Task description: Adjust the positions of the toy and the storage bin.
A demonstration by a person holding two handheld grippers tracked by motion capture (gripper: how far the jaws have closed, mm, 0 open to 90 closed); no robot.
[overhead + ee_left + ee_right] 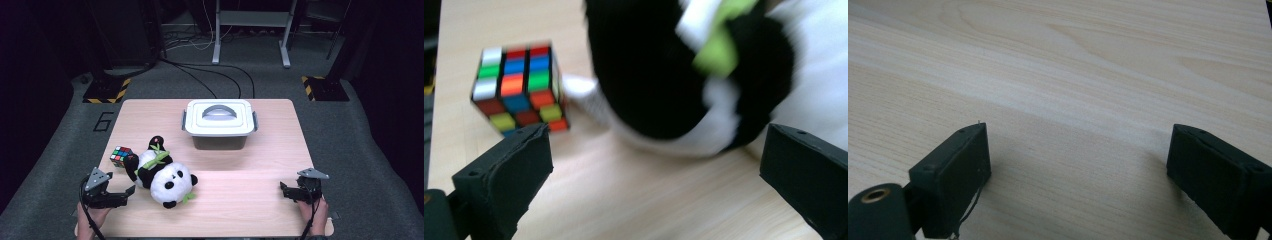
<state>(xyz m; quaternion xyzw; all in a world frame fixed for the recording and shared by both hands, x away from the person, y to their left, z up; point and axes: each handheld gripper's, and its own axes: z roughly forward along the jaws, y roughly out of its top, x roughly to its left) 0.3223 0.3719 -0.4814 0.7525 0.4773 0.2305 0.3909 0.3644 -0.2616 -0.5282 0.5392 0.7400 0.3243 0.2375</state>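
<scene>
The pale wooden table (240, 200) carries three items. Taking the black-and-white plush panda with green bamboo trim (162, 176) as landmark, the white lidded plastic storage box with a grey handle (219, 122) stands well beyond it toward the far edge, lid on. The multicoloured puzzle cube (121, 156) sits just beside the panda's dark hind end, on the side away from the box; whether the two touch cannot be told.

The panda lies on its back near the front left of the table, head toward the person. The left gripper (129, 192) rests just short of the panda's head side, jaws spread wide with nothing between them. In the left gripper view the panda's black limb (659, 70) and the cube (521, 90) lie ahead of the gap.

The right gripper (286, 191) is well apart from the panda, at the opposite front corner, jaws wide and empty over bare wood (1073, 100).

Judgement: the step in hand is the grasp on the panda. Recommended: advance the left gripper squarely onto a limb or narrow body section, steer clear of the cube, and close only once plush sits deep between the pads.
</scene>
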